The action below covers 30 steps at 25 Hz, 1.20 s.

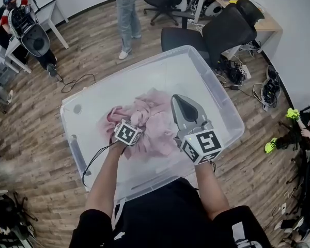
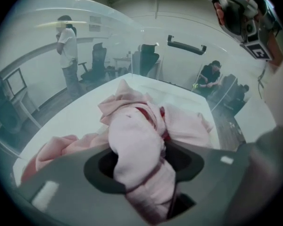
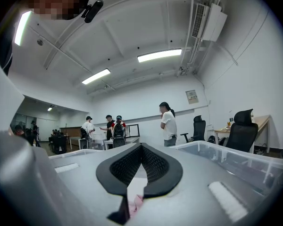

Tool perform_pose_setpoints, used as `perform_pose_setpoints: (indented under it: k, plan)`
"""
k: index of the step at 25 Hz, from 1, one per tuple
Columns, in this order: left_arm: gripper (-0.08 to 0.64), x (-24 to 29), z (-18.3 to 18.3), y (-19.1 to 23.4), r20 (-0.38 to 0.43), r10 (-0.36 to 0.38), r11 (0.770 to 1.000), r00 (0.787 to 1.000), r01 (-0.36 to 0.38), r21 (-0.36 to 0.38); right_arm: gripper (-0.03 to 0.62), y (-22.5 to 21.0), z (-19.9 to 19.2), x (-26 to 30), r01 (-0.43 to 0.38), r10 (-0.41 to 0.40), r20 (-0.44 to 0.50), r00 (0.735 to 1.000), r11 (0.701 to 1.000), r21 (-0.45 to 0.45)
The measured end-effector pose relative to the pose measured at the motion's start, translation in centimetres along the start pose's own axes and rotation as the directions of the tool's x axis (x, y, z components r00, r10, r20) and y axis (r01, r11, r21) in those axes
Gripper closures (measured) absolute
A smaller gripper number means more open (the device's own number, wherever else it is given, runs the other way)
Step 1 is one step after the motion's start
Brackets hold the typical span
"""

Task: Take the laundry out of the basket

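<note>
A clear plastic basket [image 1: 196,81] is seen on a wood floor [image 1: 36,138], with the pink laundry [image 1: 157,123] heaped inside it, towards the near edge and left of the middle. The far half and the right side of the basket bottom are left bare.

The left gripper [image 2: 139,149] is pointed steeply down into the heap, near the basket's near left corner. Its jaws are closed on a thick fold of the laundry: in the left gripper view the pink cloth is pinched between the two pads and bulges out above them, with a dark red seam showing in the folds. The rest of the cloth is spread on the basket bottom beyond the jaws.

The right gripper [image 1: 181,103] is held level above the laundry's right part, pointed towards the far edge. Its jaws are together at the tips and nothing is held between them; a bit of pink cloth is seen only through the gap below.

A black cable [image 1: 95,161] is trailed from the left gripper over the near left wall. Beyond the far edge a standing person [image 1: 128,19] and black chairs [image 1: 225,27] are seen
</note>
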<state>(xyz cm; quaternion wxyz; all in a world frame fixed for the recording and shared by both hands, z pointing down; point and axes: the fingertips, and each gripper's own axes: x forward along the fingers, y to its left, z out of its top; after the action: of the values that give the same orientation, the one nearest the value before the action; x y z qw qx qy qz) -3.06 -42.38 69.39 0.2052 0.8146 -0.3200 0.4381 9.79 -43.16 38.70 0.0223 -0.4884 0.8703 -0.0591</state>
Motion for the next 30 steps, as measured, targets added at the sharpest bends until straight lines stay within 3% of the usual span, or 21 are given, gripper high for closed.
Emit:
perform_pose_setpoints:
  k: [16,30]
  plan:
    - [0.356,-1.6,0.1,0.1,0.099,0.037,0.998,0.994,-0.031,-0.056,0.597,0.6,0.0,0.1,0.000,0.000,0.001,1.000,1.000,-0.008]
    - [0.362,-5.3,2.6,0.5,0.207,0.077,0.995,0.975,-0.061,-0.081,0.597,1.3,0.4,0.3,-0.019,0.019,0.000,1.000,1.000,-0.019]
